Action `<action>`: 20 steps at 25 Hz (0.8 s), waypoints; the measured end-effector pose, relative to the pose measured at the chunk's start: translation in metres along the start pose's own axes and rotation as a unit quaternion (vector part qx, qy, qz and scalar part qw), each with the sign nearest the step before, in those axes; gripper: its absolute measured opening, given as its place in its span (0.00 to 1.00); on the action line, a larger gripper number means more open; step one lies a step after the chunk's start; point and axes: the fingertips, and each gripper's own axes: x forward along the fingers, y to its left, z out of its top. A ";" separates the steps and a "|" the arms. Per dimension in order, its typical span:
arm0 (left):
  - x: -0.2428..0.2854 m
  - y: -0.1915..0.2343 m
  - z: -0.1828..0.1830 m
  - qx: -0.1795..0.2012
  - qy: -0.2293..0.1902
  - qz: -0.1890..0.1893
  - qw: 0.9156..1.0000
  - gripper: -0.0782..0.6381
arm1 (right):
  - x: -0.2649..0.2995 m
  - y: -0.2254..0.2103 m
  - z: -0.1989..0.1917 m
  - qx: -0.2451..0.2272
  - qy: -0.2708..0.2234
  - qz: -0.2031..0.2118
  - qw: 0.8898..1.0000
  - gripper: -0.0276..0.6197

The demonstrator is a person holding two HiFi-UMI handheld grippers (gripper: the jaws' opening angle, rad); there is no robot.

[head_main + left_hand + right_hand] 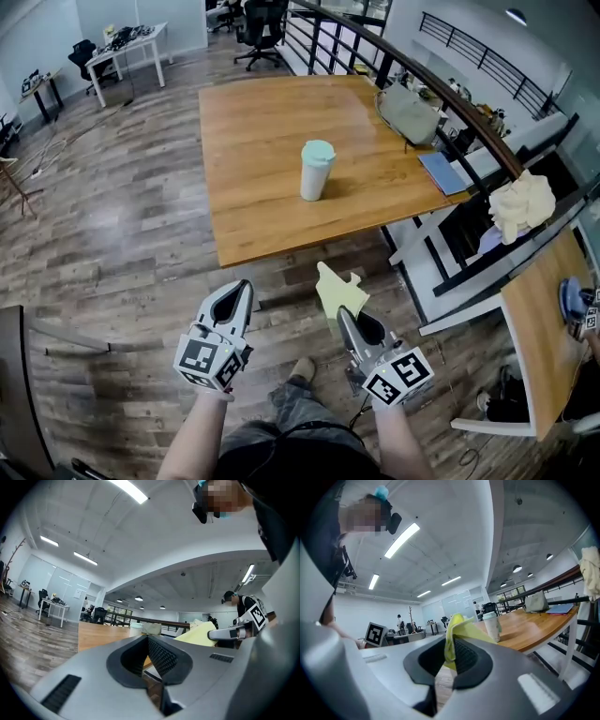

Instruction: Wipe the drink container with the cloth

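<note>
A white drink container [316,171] with a mint-green lid stands upright near the middle of the wooden table [253,141]. It also shows ahead in the right gripper view as the container [490,626]. My right gripper [345,315] is shut on a yellow cloth [339,290], which sticks up from between the jaws as the cloth [454,637]. My left gripper [242,291] is shut and holds nothing. Both grippers are over the floor, short of the table's near edge, pointing level toward it.
A grey bag [408,112] and a blue notebook [442,172] lie at the table's right side. A black railing [450,103] runs along the right, with a cream cloth [522,204] draped on it. A second desk [542,323] stands at right. Office chairs [260,28] stand far back.
</note>
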 end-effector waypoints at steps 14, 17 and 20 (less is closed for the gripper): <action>0.118 0.005 -0.007 -0.002 0.022 -0.023 1.000 0.10 | 0.074 -0.081 0.012 -0.009 0.028 0.040 0.999 0.08; 0.134 0.003 -0.009 0.000 0.023 -0.025 0.999 0.10 | 0.087 -0.095 0.013 -0.013 0.031 0.045 0.998 0.08; 0.144 0.004 -0.005 0.006 0.026 -0.029 0.999 0.10 | 0.099 -0.107 0.013 -0.012 0.032 0.035 0.999 0.08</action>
